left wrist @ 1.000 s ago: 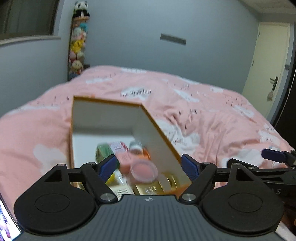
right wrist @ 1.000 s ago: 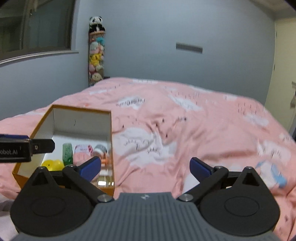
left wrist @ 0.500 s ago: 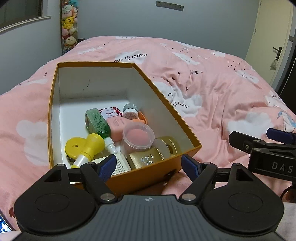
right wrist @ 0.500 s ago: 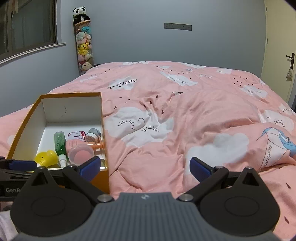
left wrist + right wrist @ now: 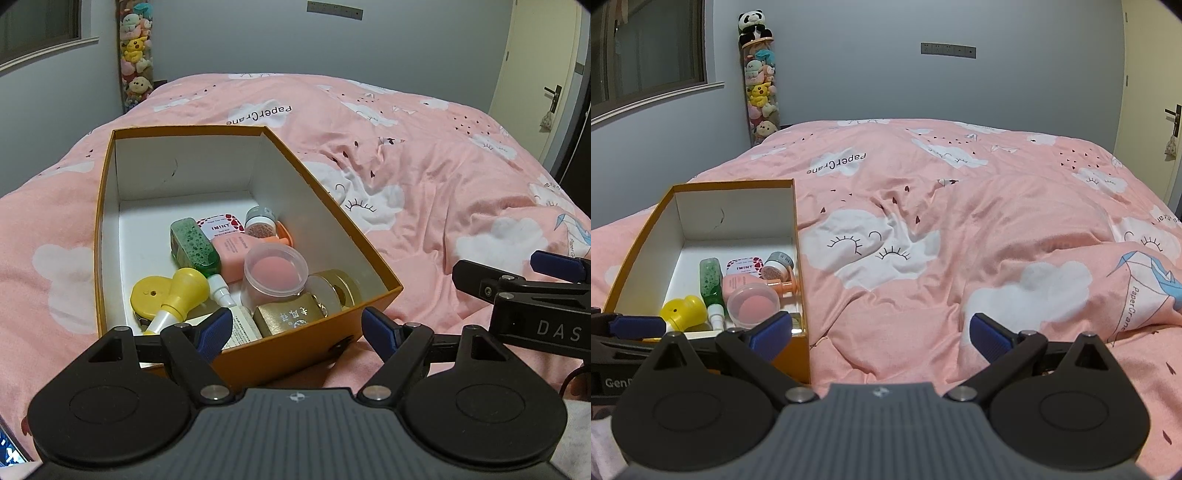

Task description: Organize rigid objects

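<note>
- Your left gripper [image 5: 297, 330] is wide open and holds nothing. It hangs just in front of the near wall of the orange cardboard box with white insides [image 5: 295, 354].
- Your right gripper [image 5: 881, 334] is wide open too, with nothing in it. It hangs over the pink bed cover with white clouds [image 5: 960, 221], to the right of the box.
- That box sits on the bed cover, and its top is open.
- Inside, things are packed at the near end. The far end is bare white floor.
- You can see a yellow plastic bottle with a round cap [image 5: 173, 293] lying on the left.
- Next to it lies a green bubbly bottle with a white tip [image 5: 194, 245].
- A pink flat bottle [image 5: 232, 254] lies beside the green one, under a clear round tub with pink stuff [image 5: 275, 273].
- A small white tin that says IMINT [image 5: 221, 225] and a little jar of brown beads [image 5: 260, 225] sit behind them.
- A gold box with writing [image 5: 290, 319] and a gold round lid [image 5: 340, 290] are at the near right corner.
- The tub sits on top of the pile, so it blocks what is below.
- A tall tube of soft toys [image 5: 759, 88] stands by the grey wall.
</note>
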A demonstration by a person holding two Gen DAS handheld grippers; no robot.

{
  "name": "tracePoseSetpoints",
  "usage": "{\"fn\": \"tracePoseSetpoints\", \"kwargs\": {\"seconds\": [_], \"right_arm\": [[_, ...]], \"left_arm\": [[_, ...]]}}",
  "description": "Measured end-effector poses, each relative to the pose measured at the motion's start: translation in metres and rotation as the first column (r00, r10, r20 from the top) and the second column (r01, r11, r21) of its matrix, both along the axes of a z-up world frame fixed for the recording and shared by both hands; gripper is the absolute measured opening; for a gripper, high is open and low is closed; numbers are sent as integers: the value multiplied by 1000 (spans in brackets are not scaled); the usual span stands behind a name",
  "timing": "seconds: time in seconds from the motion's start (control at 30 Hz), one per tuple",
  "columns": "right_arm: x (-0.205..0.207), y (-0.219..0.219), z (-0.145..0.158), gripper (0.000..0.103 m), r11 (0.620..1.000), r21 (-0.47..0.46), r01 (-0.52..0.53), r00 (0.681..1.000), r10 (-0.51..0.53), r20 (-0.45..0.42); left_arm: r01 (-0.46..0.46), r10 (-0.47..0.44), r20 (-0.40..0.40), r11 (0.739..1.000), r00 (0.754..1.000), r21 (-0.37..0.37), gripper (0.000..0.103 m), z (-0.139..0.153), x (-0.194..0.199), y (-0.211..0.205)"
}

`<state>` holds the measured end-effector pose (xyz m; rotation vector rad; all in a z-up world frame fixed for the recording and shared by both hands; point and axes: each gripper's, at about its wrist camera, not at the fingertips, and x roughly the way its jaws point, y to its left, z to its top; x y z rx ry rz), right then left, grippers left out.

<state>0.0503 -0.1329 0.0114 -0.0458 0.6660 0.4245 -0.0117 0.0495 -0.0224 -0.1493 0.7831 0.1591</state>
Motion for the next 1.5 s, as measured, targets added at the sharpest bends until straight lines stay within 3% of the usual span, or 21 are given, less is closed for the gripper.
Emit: {"fn": "tracePoseSetpoints", "kwargs": {"seconds": [1.5], "right_arm": [[0,2,-1,100,1000,3,2,1000,-2,0]], "left_arm": [[-30,29,14,999,999,33,93,3,-2,5]]}}
